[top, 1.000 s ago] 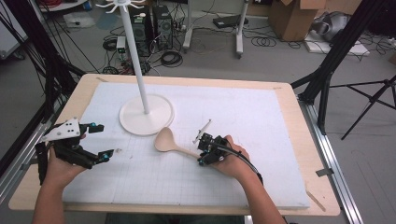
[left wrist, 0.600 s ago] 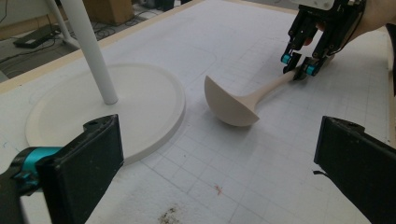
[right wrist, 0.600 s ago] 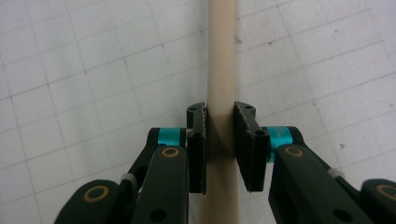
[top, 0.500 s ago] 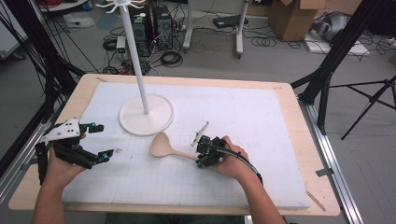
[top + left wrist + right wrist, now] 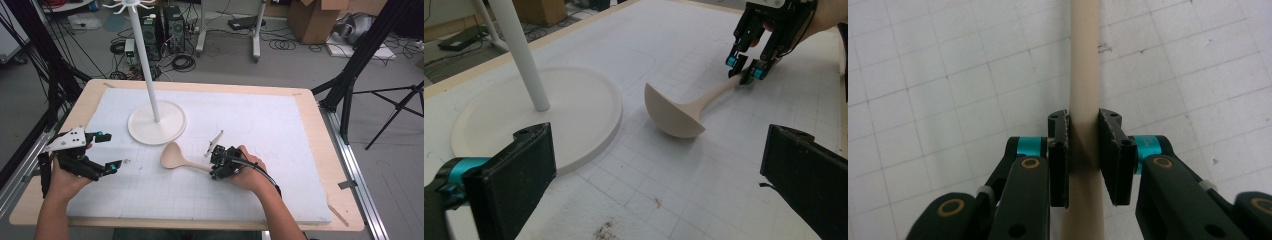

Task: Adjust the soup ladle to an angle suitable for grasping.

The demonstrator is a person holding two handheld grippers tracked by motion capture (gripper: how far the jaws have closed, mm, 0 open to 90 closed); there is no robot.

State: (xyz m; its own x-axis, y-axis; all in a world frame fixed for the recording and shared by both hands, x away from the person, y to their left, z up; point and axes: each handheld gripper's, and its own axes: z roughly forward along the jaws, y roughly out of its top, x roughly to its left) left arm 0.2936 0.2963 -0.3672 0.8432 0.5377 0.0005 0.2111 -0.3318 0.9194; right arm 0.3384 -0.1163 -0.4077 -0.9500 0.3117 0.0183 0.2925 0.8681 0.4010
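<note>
High view: at the left edge of the white mat [image 5: 280,125] a hand holds the left gripper [image 5: 107,152]. Its jaws are wide apart and hold nothing. Next comes one white stand [image 5: 156,122], with its round base near the mat's far left part and a tall pole. Just in front of the base lies one beige ladle [image 5: 174,155], its bowl toward the stand, around the middle of the mat. The right gripper [image 5: 216,165] has its jaws closed tight on the ladle's handle. I think the grab is done. Next it likely needs lifting, maybe up to the stand's hooks. Two grippers, one ladle, one stand.
</note>
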